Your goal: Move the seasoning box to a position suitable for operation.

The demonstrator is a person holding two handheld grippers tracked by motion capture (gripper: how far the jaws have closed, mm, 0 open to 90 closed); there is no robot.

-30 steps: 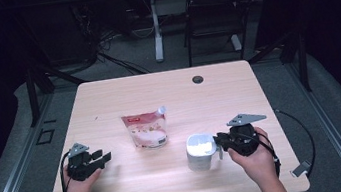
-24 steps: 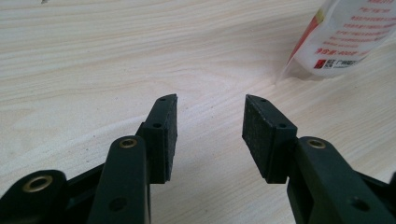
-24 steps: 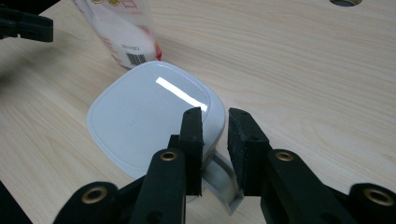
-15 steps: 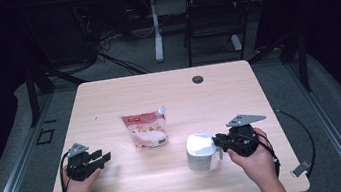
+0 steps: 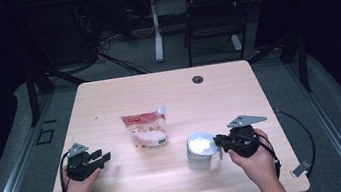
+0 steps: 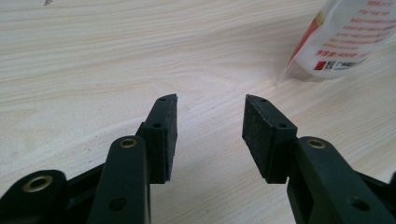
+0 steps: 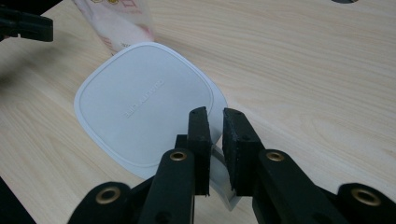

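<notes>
A dim room with dark floor, cables and a chair surrounds a pale wooden bench [image 5: 168, 91], which has a round cable hole near its far edge. Near the front edge, right of the middle, a white lidded container [image 5: 200, 150] is stood, its rounded-square lid [image 7: 144, 102] seen from close by in the right gripper view. The right gripper [image 5: 221, 142] is held at the container's right side; its jaws have just been closing and are now drawn nearly together on a thin white tab [image 7: 215, 154] at the lid's edge, though it cannot be told for certain that the pads are pressing on it. A printed refill pouch [image 5: 145, 130] with a spout is laid flat near the bench's middle, just beyond the container. The left gripper [image 5: 104, 157] is rested near the front left corner, its jaws held apart with nothing between them, well apart from the pouch.

A slip is the likely risk: the tab is thin, so the pinch may be lost when the lid is pulled. Since the container is not steadied by the other gripper, it could be tipped or dragged toward the front edge.
</notes>
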